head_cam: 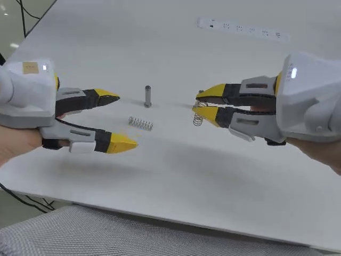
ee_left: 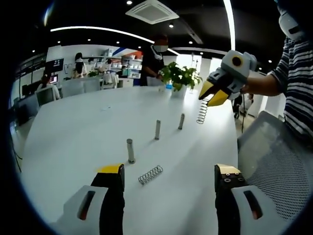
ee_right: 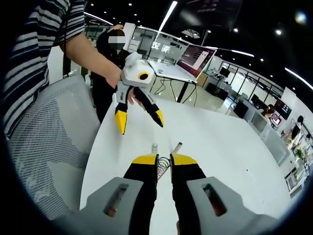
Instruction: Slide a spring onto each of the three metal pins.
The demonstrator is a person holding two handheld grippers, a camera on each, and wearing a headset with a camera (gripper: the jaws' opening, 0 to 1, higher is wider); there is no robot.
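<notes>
Your left claw (head_cam: 116,120) hangs over the white desk (head_cam: 176,176) with its yellow-tipped jaws spread wide and nothing between them. Just right of it a loose spring (head_cam: 140,123) lies flat on the desk. Its long axis runs across you, left to right, and dips slightly toward you at the right end. Behind that spring the near pin (head_cam: 147,96) stands upright, long axis vertical, apart from the spring. In the left gripper view this pin heads a line of three running away across the desk. Past it the middle pin (ee_left: 157,129) stands bare and upright, and the far pin (ee_left: 181,121) looks ringed with coils, though it is too small to be sure. On the right, your right claw (head_cam: 205,104) is drawn narrow, pinching the upper end of the held spring (head_cam: 197,119). That spring hangs below the jaw tips with its long axis near vertical and its lower end pointing down at the desk, apart from the pins.
</notes>
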